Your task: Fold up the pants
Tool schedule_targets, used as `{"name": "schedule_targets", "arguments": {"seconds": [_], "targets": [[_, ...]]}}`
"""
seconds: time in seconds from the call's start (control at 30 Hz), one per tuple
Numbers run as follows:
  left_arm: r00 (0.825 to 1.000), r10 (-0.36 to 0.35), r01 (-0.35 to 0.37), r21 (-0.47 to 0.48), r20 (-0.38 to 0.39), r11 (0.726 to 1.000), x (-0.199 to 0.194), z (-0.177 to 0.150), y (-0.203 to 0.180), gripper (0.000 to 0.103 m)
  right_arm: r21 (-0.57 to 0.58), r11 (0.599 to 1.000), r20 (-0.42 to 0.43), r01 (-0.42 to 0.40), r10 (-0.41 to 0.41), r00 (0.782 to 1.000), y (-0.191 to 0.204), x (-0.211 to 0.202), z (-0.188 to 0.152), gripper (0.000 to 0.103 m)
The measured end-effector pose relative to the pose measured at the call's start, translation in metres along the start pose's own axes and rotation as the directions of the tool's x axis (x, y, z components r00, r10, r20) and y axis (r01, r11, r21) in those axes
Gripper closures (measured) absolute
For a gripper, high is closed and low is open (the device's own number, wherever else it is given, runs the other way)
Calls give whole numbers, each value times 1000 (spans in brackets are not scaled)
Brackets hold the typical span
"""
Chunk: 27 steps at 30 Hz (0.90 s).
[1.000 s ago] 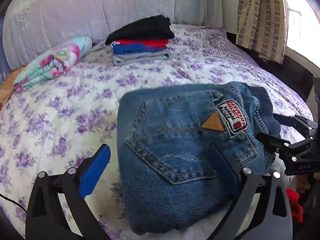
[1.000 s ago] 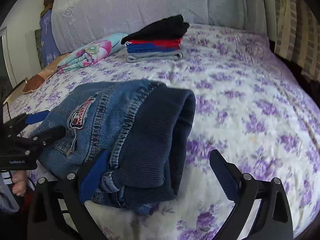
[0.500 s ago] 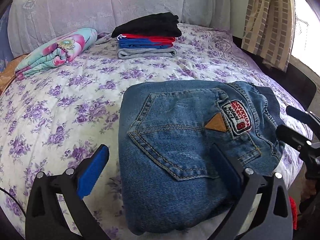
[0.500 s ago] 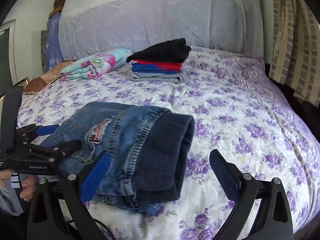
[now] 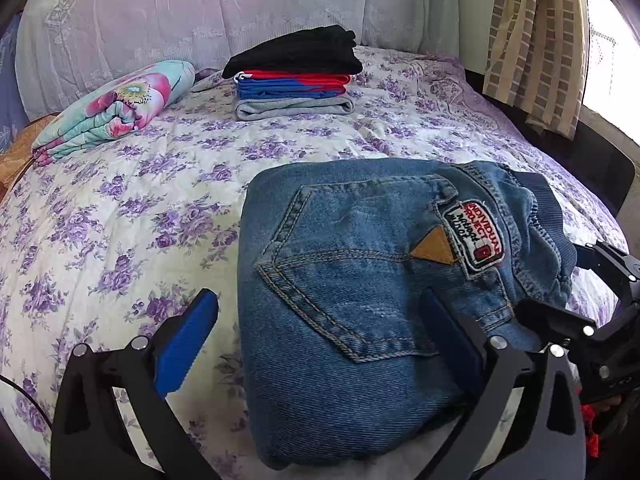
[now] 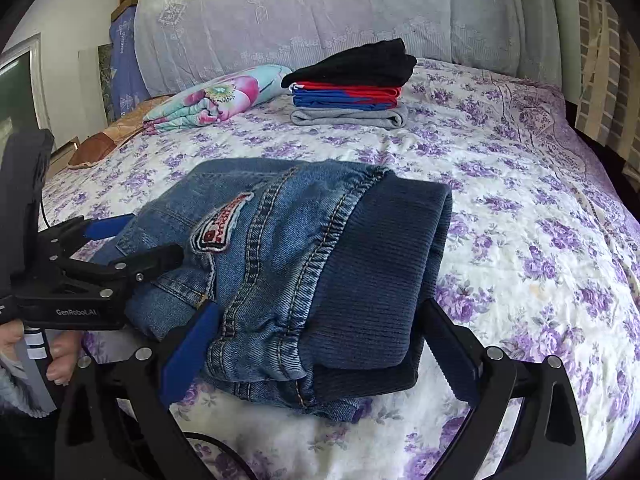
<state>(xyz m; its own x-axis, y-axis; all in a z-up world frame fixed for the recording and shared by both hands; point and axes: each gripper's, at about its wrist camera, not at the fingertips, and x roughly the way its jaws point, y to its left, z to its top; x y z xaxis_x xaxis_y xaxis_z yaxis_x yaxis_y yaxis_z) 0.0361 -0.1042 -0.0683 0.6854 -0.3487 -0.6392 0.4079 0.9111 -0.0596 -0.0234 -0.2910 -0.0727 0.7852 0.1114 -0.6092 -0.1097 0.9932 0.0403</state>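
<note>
The blue denim pants [image 5: 360, 288] lie folded into a compact bundle near the front edge of the bed, back pocket and red-white patch facing up. In the right wrist view they show [image 6: 288, 264] with the dark ribbed waistband toward me. My left gripper [image 5: 320, 340] is open, its fingers straddling the bundle's left front part. My right gripper [image 6: 316, 348] is open, its fingers on either side of the waistband end. Neither holds the fabric. Each gripper also shows in the other's view: the right one [image 5: 592, 300] and the left one [image 6: 120, 244].
A stack of folded clothes [image 5: 296, 76], black on top, stands at the back of the floral bed [image 5: 120, 208]. A folded floral blanket [image 5: 116, 112] lies back left. A curtain [image 5: 536, 40] and window are at the right. The bed edge is close below.
Both grippers have drawn back and lifted slightly from the pants. The folded bundle lies where it was, slightly more settled.
</note>
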Motion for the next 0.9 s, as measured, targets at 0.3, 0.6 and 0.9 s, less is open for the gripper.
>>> {"name": "schedule_targets", "arguments": {"seconds": [0.3, 0.6, 0.9], "targets": [[999, -39, 39, -25, -2, 999, 1, 0, 4, 4, 213, 963, 27, -164, 162, 986, -42, -4, 0, 4], [1000, -26, 26, -18, 5, 999, 1, 0, 4, 4, 242, 960, 110, -137, 113, 987, -55, -22, 14, 4], [1000, -3, 3, -5, 11, 1000, 0, -1, 1, 4, 141, 990, 99, -9, -5, 995, -30, 1, 65, 4]]}}
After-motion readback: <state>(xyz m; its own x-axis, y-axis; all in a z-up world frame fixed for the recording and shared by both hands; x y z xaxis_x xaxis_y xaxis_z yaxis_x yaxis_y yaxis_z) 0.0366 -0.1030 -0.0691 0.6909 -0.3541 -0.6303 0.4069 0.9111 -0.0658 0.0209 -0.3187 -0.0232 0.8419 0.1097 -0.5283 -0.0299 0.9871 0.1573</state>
